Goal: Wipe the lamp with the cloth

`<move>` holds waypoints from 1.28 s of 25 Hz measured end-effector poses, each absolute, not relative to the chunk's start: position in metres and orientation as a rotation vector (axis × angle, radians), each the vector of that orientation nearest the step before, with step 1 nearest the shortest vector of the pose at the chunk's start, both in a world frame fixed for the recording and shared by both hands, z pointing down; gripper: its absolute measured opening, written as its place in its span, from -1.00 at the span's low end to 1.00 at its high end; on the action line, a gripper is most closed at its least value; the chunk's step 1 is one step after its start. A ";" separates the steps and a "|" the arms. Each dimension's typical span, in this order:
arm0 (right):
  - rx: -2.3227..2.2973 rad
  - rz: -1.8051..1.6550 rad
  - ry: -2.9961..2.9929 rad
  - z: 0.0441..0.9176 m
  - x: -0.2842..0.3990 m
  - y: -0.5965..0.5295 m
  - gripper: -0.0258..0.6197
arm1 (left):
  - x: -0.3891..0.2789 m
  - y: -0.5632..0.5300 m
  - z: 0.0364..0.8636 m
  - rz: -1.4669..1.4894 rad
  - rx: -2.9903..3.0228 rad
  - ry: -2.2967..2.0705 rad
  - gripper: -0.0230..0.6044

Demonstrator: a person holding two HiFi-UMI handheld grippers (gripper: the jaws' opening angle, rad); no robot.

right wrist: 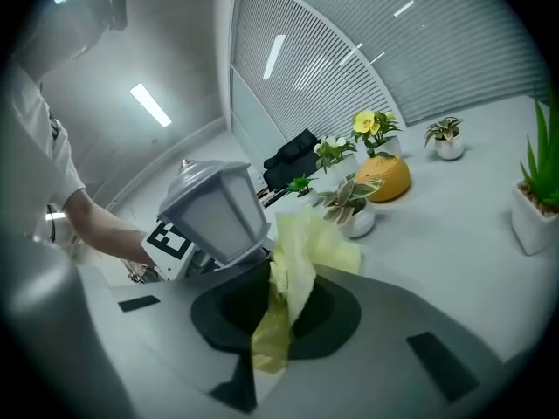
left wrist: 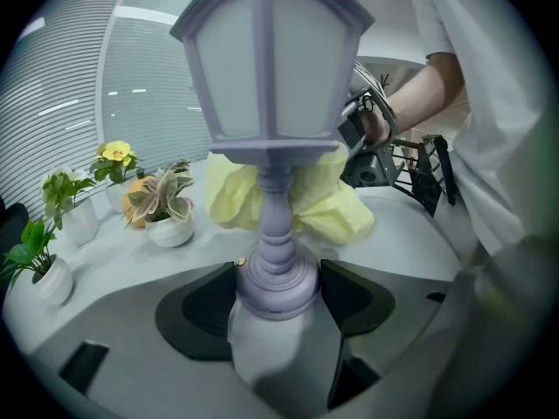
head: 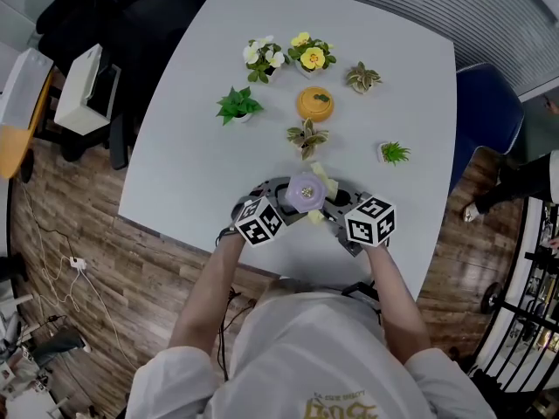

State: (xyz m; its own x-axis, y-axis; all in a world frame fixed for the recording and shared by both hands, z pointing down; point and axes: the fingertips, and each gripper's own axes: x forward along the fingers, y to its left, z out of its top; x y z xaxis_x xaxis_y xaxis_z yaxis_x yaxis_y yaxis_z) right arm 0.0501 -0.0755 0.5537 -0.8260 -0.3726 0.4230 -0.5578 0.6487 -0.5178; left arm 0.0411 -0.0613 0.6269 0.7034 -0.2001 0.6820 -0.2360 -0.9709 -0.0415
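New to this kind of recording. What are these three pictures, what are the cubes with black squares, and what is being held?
There is no robot. A person holds a two-jaw gripper in each hand, and the marker cubes are parts of those grippers. The head view looks down from the person's head onto a white table. The other two views come from a camera on each gripper, looking along its jaws. The left gripper is clamped on the base of a purple lamp. The right gripper pinches a yellow cloth, held close by the lamp's post. Further back stand potted plants and an orange pot.
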 end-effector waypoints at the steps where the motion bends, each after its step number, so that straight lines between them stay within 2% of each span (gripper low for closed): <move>1: 0.752 0.960 -2.585 0.555 0.050 -0.077 -0.78 | 0.041 -0.061 0.627 1.136 2.854 -0.367 0.05; 17: 0.702 0.964 -2.426 0.591 0.052 -0.074 -0.78 | 0.041 -0.061 0.626 1.142 2.860 -0.370 0.05; 32: 0.703 0.875 -2.604 0.542 0.052 -0.049 -0.78 | 0.041 -0.061 0.629 1.145 2.863 -0.374 0.05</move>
State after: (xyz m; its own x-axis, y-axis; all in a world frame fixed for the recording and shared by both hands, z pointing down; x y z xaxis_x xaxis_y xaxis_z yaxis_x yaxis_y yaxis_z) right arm 0.0517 -0.0490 0.5417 -0.8334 -0.3518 0.4262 -0.5378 0.6940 -0.4787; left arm 0.0407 -0.0612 0.6289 0.6994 -0.2091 0.6835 -0.2352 -0.9703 -0.0562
